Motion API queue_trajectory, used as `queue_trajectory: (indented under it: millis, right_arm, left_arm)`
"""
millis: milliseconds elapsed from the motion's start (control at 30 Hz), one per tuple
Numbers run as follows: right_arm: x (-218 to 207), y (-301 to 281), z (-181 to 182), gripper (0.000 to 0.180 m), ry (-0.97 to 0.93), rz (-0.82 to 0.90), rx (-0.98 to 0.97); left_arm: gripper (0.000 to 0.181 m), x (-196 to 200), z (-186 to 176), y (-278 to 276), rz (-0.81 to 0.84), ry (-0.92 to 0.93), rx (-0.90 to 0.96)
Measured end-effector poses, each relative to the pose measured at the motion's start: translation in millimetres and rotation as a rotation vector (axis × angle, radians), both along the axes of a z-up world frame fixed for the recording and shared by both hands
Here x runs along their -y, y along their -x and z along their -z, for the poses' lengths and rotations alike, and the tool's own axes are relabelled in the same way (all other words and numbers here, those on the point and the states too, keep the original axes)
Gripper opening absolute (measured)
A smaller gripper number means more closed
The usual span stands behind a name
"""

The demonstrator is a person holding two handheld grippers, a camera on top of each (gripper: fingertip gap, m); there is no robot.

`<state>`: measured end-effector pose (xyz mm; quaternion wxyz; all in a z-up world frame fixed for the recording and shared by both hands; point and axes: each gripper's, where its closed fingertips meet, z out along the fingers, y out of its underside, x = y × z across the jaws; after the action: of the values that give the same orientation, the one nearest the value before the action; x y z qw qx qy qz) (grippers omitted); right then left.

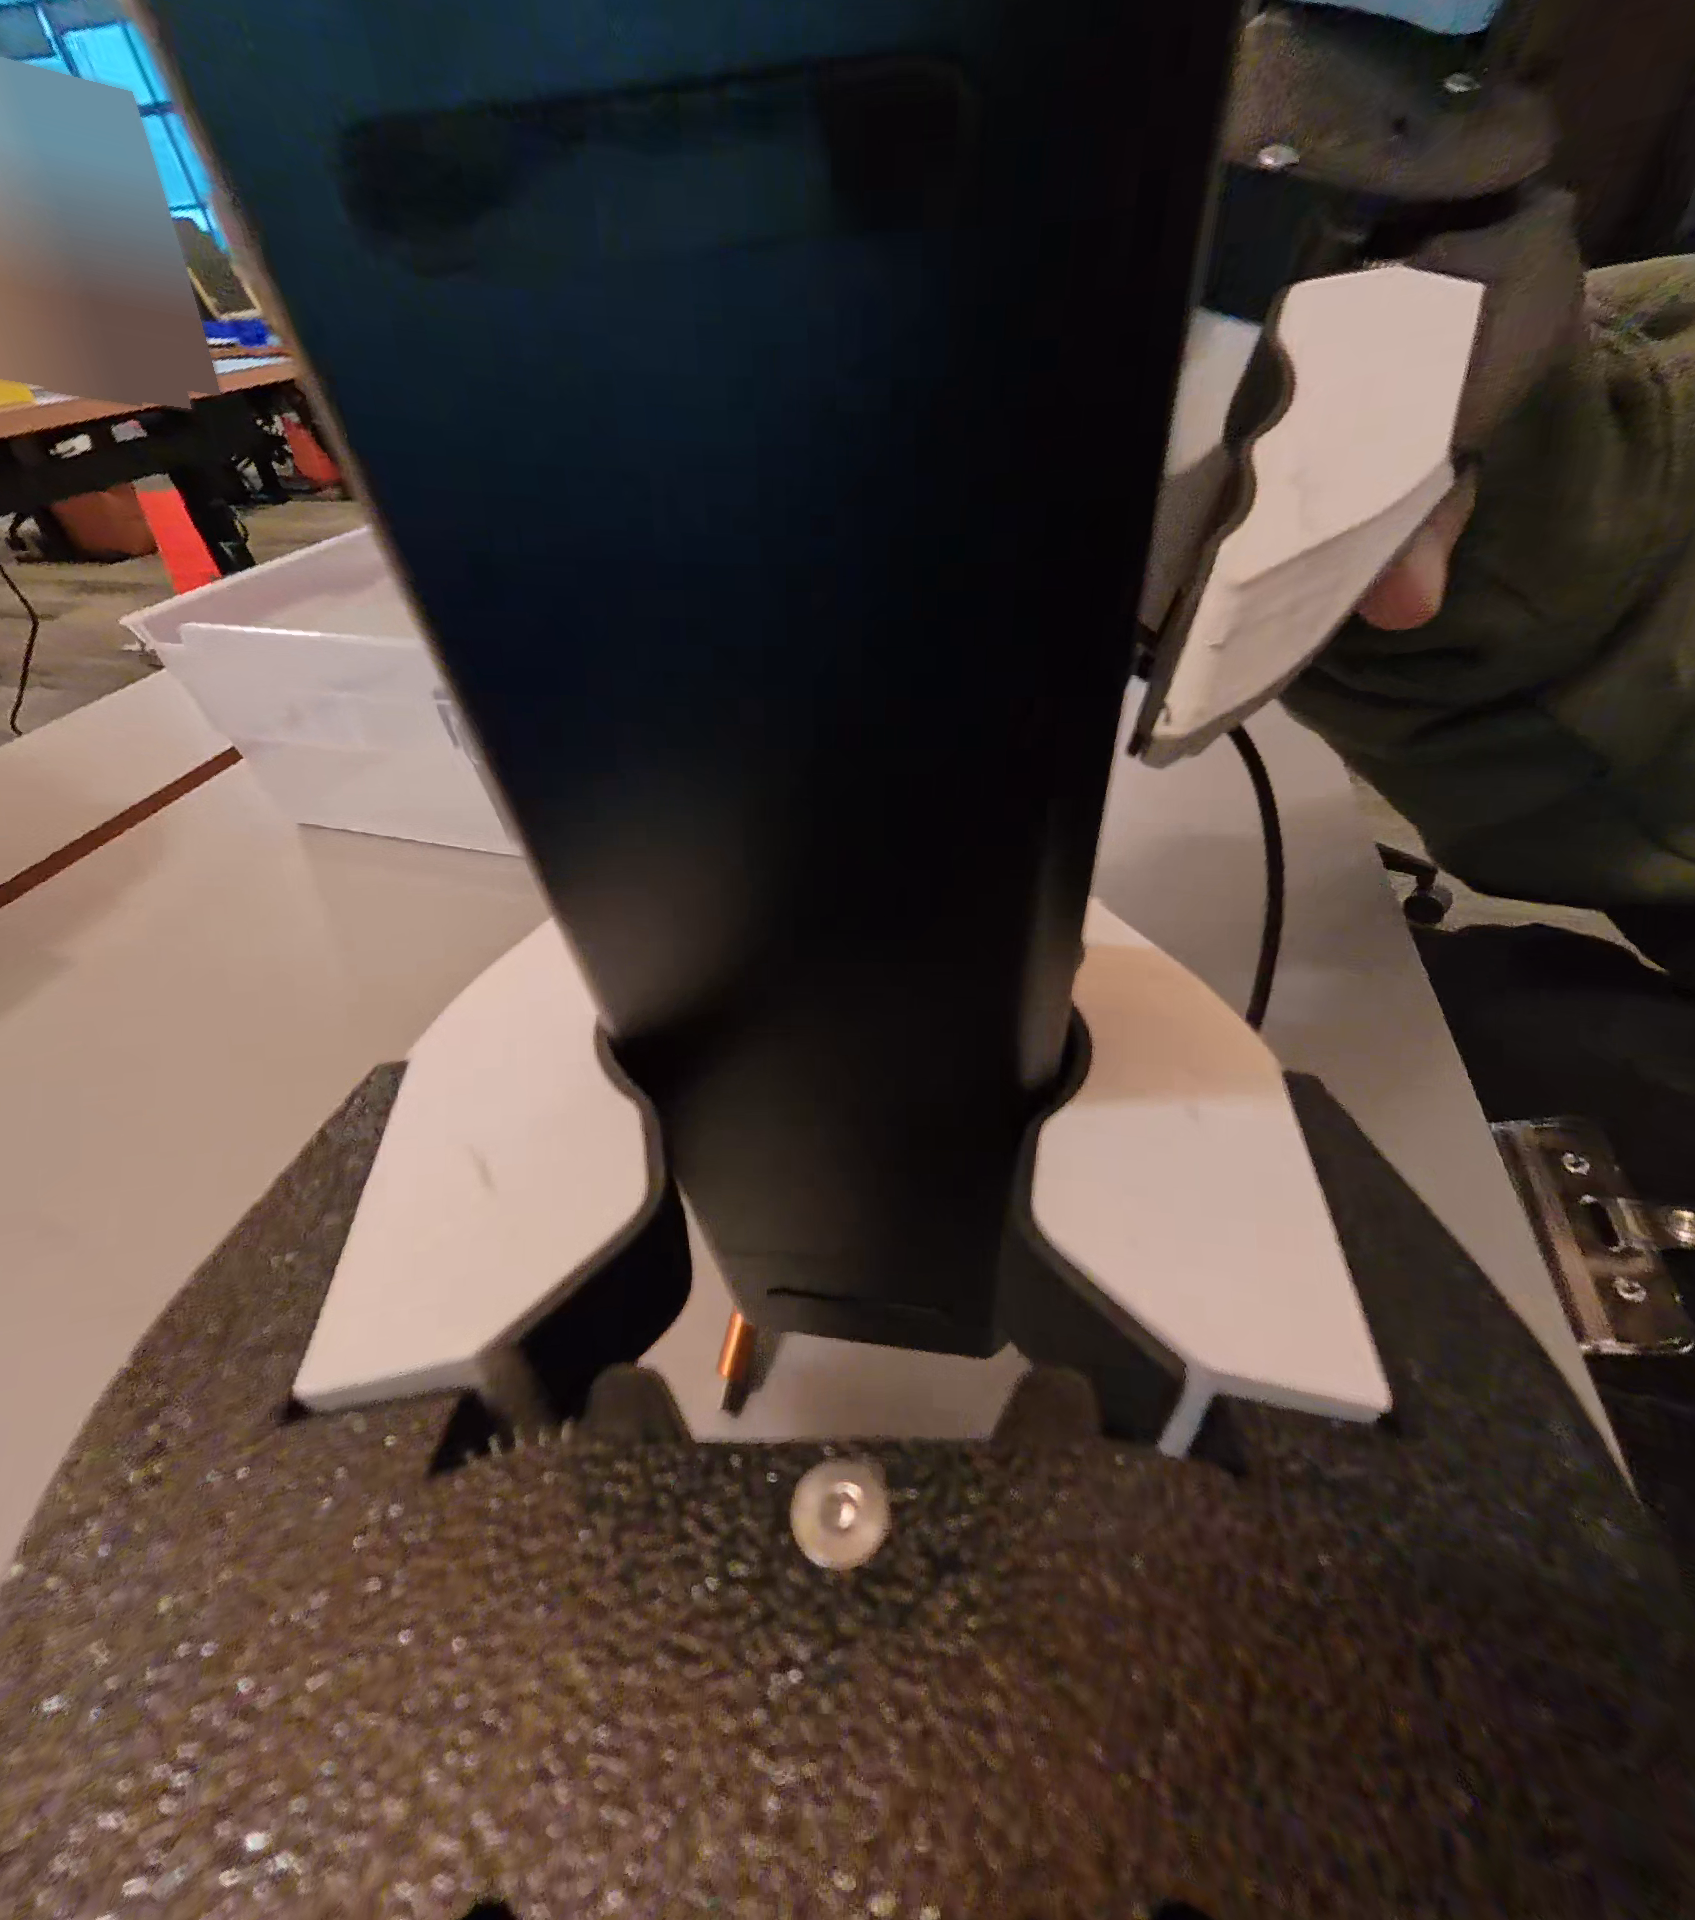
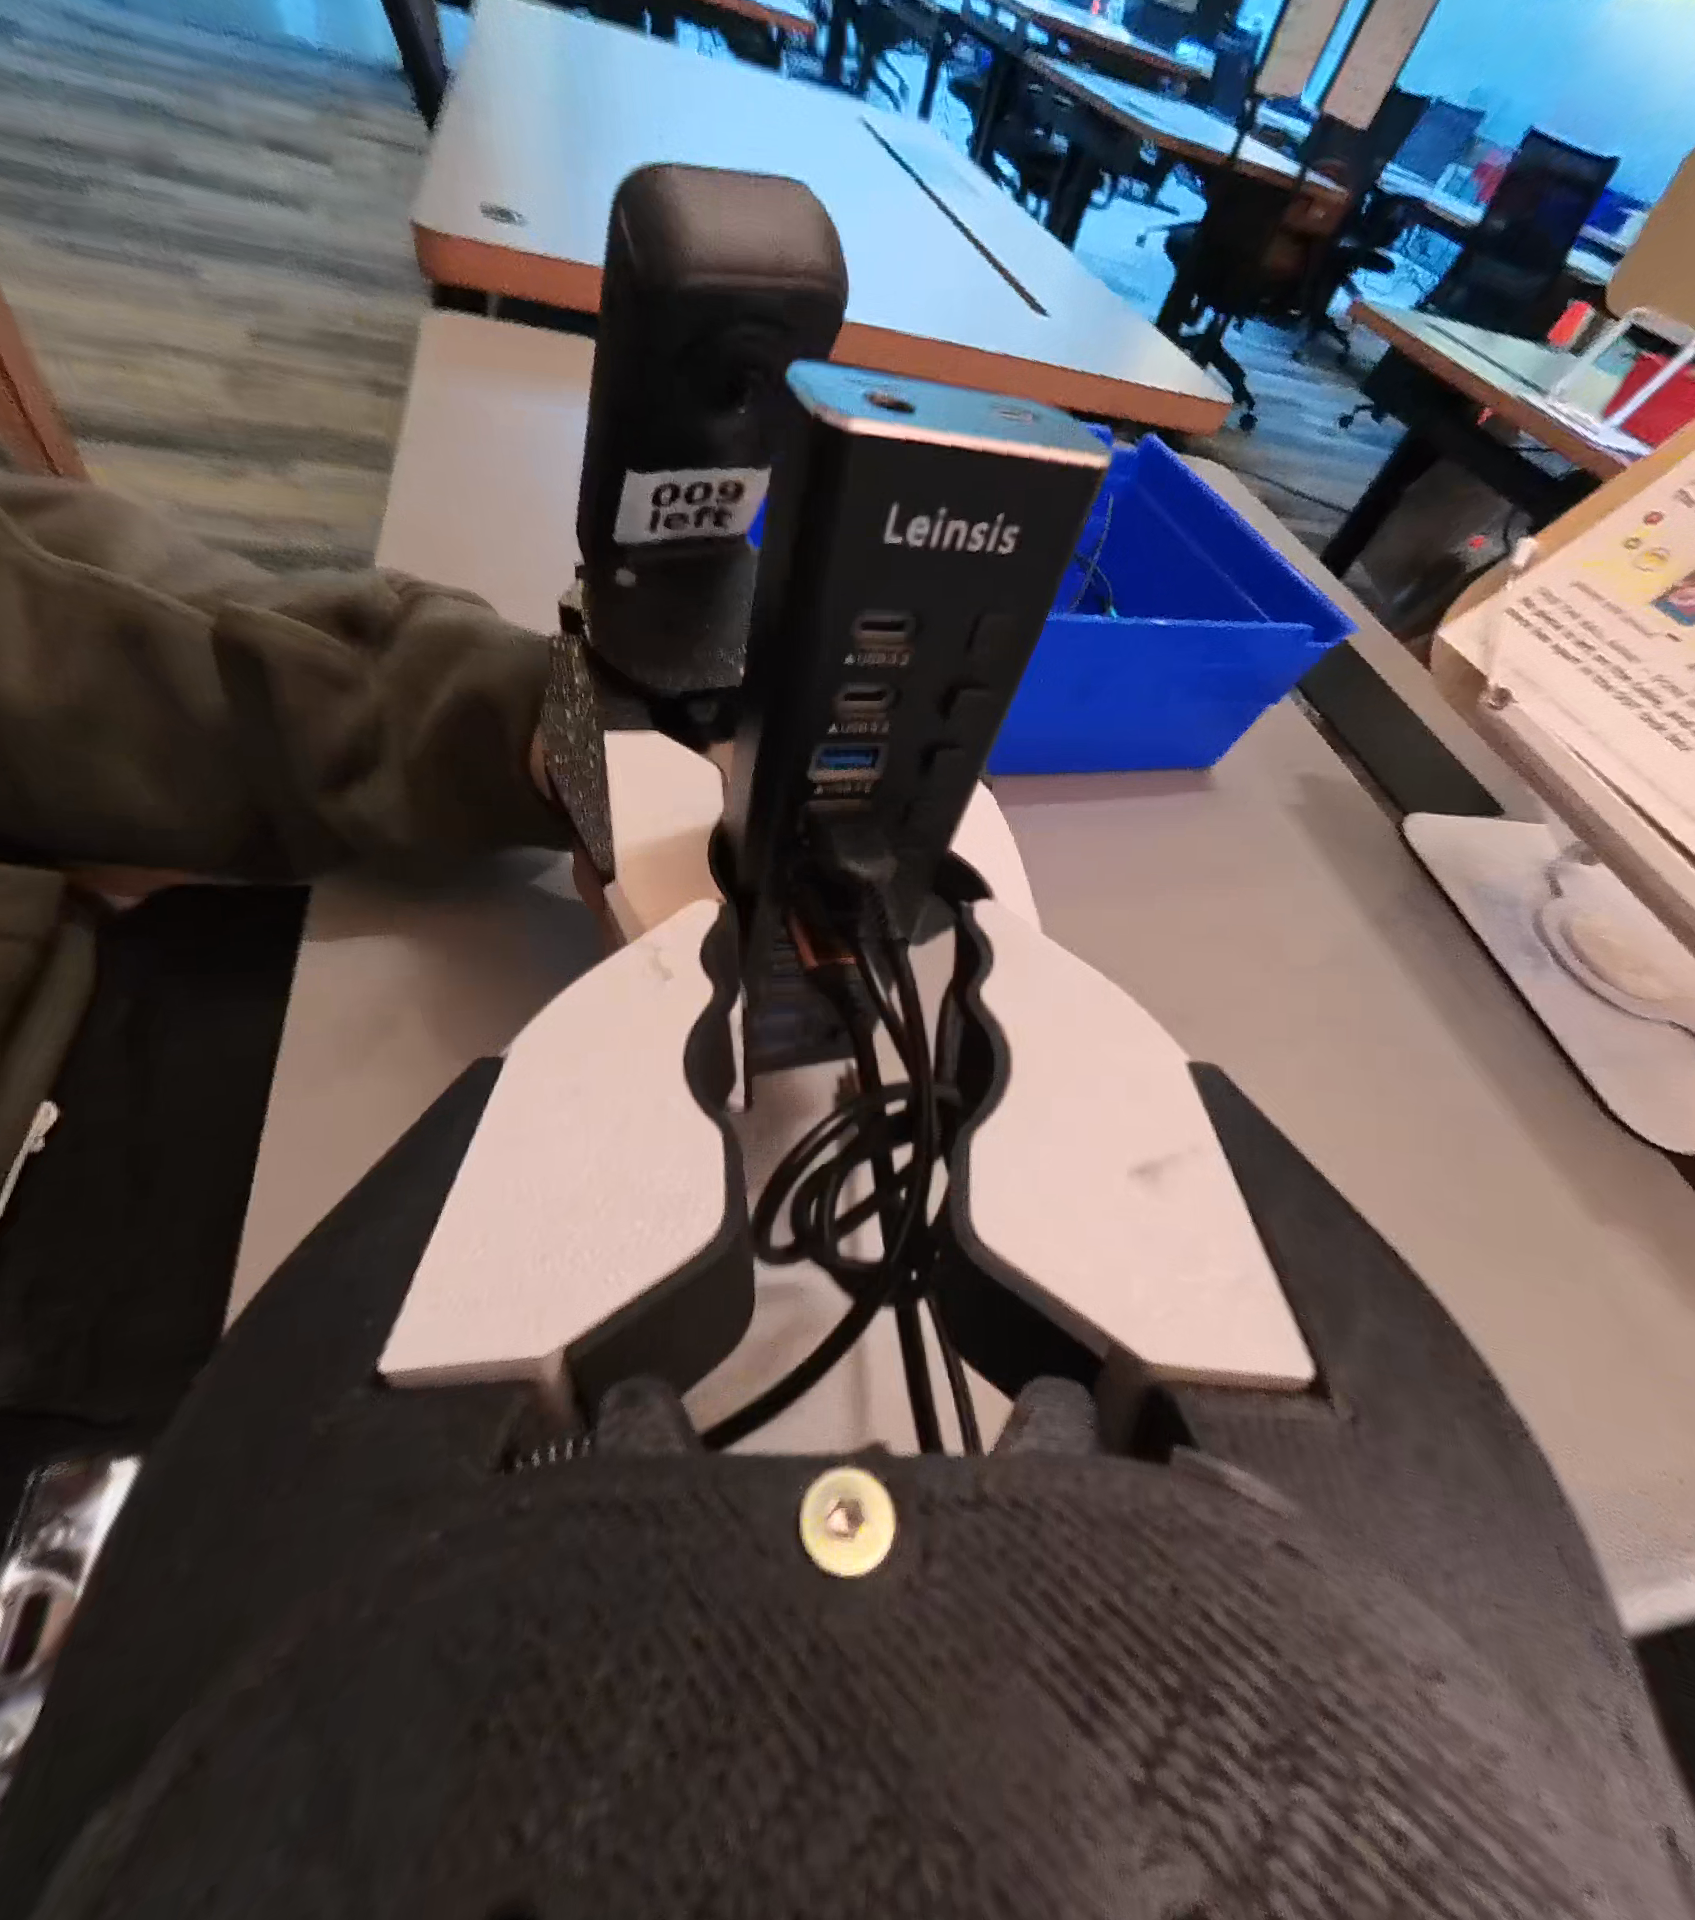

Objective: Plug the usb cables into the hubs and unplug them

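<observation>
A black USB hub (image 2: 926, 582) stands upright over the table, with several ports down its face. My left gripper (image 1: 838, 1039) is shut on the hub's lower end (image 1: 770, 623), and the hub fills that view. The left gripper also shows behind the hub in the right wrist view (image 2: 661, 831). A black USB plug (image 2: 848, 847) sits in a lower port, and its black cables (image 2: 864, 1174) hang down in loops. My right gripper (image 2: 843, 914) is open, its jaws to either side of the plug and cables. One of its fingers (image 1: 1321, 488) shows to the right of the hub.
A blue bin (image 2: 1165, 644) stands behind the hub. A white bin (image 1: 334, 707) sits on the grey table (image 1: 147, 987) to the left. A printed sheet on a stand (image 2: 1653, 644) is at the right. The person's green sleeve (image 2: 147, 675) reaches in from the left. The grippers' ends are close to 5 centimetres from one another.
</observation>
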<state>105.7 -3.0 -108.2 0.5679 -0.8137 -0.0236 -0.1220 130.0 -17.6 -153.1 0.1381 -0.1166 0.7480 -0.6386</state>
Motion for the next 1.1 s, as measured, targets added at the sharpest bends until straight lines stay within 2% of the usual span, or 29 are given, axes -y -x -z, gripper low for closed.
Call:
queue_trajectory:
  millis: [133,433,533,767,1100]
  right_arm:
    - [-14,3,8,0.016,-0.012,-0.028,-0.026]
    - [-22,4,25,0.016,0.025,-0.073,-0.1]
    - [-25,9,21,0.017,-0.016,-0.114,-0.13]
    - [-15,13,27,0.015,0.061,-0.146,-0.204]
    - [-13,14,26,0.015,0.057,-0.125,-0.162]
  left_arm:
    - [0.072,1,4,7,0.038,0.005,0.039]
    - [0.072,-2,17,10,0.072,0.025,0.024]
    - [0.072,2,20,14,0.094,0.005,0.031]
    - [0.072,9,25,16,0.086,-0.045,0.064]
    - [0.072,10,23,18,0.094,-0.03,0.064]
